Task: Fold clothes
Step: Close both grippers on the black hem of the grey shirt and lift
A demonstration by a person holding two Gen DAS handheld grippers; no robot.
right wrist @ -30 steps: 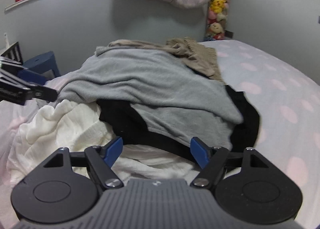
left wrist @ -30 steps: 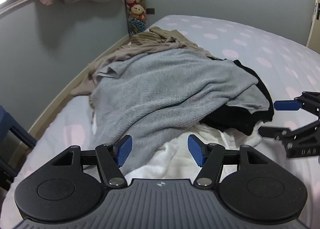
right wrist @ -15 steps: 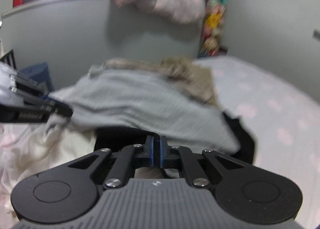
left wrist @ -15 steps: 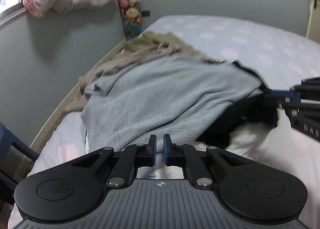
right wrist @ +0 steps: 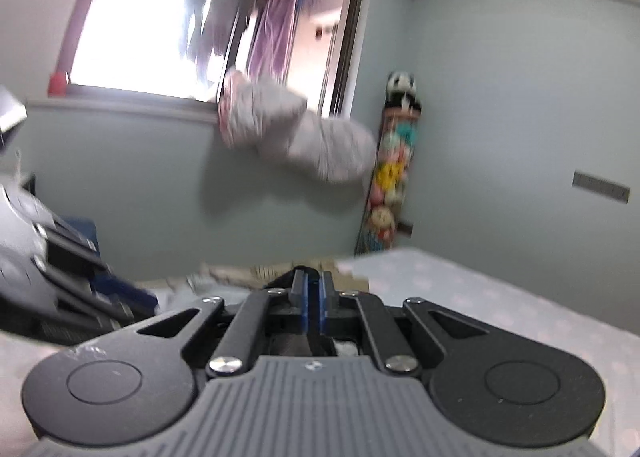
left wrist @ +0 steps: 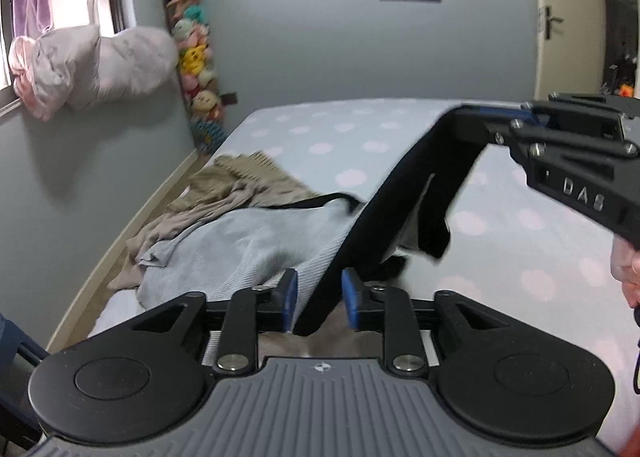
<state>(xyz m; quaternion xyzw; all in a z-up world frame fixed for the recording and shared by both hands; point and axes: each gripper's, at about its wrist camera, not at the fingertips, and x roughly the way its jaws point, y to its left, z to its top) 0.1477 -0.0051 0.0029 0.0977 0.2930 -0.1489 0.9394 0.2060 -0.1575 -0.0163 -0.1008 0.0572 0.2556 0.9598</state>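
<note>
You've lifted the black garment (left wrist: 404, 193) off the pile (left wrist: 248, 233), right gripper (right wrist: 313, 299) clamped on it, left gripper (left wrist: 318, 293) narrowly open around it, ready to spread.

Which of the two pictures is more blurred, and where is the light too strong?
Right wrist view: more blurred, the pink bundle and toy column smeared, the window washed out white. Left wrist view: mostly sharp, only the black garment and right gripper slightly smeared; straight edges bend toward the rim.
</note>
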